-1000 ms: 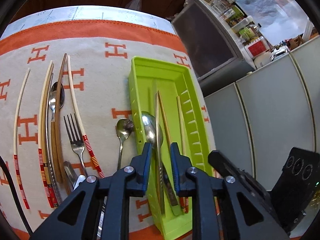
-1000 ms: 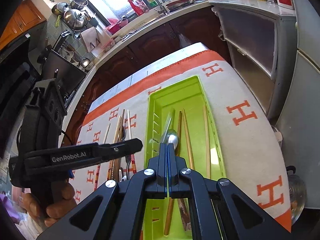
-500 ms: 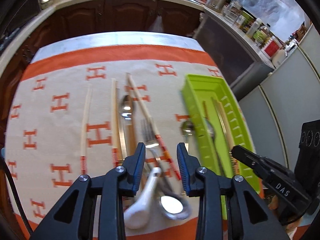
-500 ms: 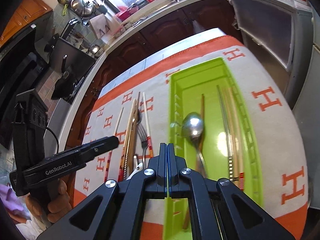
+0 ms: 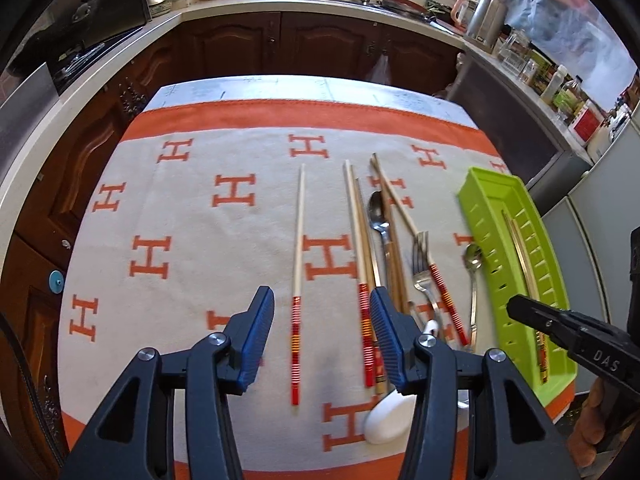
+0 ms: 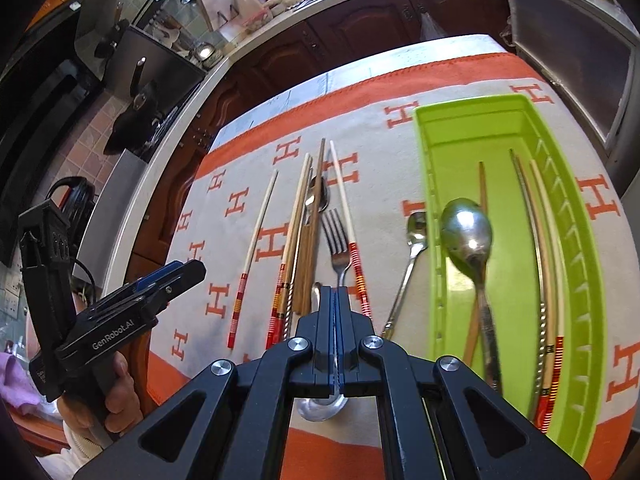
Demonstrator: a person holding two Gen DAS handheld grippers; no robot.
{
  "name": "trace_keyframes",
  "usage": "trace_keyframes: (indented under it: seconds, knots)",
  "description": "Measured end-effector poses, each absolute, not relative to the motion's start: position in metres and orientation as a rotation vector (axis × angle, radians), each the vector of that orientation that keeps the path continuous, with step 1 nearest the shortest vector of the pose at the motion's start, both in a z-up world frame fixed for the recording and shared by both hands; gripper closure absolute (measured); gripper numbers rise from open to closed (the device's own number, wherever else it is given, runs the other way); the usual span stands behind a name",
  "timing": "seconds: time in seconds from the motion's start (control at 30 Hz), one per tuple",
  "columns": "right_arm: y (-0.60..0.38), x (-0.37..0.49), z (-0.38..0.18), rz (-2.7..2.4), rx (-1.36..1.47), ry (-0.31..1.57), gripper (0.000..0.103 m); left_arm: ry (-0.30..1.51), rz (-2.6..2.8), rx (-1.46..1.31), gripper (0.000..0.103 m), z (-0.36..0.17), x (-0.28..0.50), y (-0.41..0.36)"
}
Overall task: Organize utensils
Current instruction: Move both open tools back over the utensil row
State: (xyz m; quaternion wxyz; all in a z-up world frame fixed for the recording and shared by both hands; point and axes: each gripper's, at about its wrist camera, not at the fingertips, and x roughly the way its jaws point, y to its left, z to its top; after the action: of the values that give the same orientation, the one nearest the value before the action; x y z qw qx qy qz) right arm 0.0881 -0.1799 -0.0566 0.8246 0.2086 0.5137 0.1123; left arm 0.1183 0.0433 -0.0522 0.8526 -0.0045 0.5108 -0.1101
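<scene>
In the left wrist view, we see our left gripper point(image 5: 322, 334) held wide apart with nothing in it, above the cloth point(image 5: 192, 216) with orange H letters. Right under the gap lies one pale chopstick point(image 5: 298, 264) with red bands. Beside it lie more chopsticks point(image 5: 360, 240), a metal spoon point(image 5: 379, 216), a fork point(image 5: 422, 264) and a small spoon point(image 5: 473, 268). A white spoon point(image 5: 390, 414) lies near the front edge. The green tray point(image 5: 486, 200) sits far to the right.

In the right wrist view, we see our right gripper point(image 6: 335, 300) pressed tight together, holding nothing. The green tray point(image 6: 460, 128) sits to the right and holds a big spoon point(image 6: 468, 236) and some chopsticks point(image 6: 536, 216). The fork point(image 6: 338, 236) and the small spoon point(image 6: 414, 236) lie on the cloth point(image 6: 380, 168) left of the tray.
</scene>
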Motion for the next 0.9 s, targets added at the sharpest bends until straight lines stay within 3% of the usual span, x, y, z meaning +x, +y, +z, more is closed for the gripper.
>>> trace_keyframes:
  seconds: [0.33, 0.53, 0.77, 0.9]
  knots:
    - [-0.143, 0.095, -0.080, 0.300, 0.428, 1.178, 0.101, 1.150, -0.220, 0.005, 0.054, -0.087, 0.108, 0.061]
    - [-0.129, 0.080, -0.090, 0.358, 0.402, 1.213, 0.088, 1.181, -0.292, -0.015, 0.053, -0.097, 0.092, 0.064]
    - [-0.140, 0.062, -0.094, 0.293, 0.398, 1.194, 0.088, 1.198, -0.478, -0.033, 0.040, -0.098, 0.074, 0.048]
    - [-0.153, 0.057, -0.090, 0.244, 0.393, 1.174, 0.088, 1.229, -0.543, -0.013, 0.039, -0.105, 0.068, 0.034]
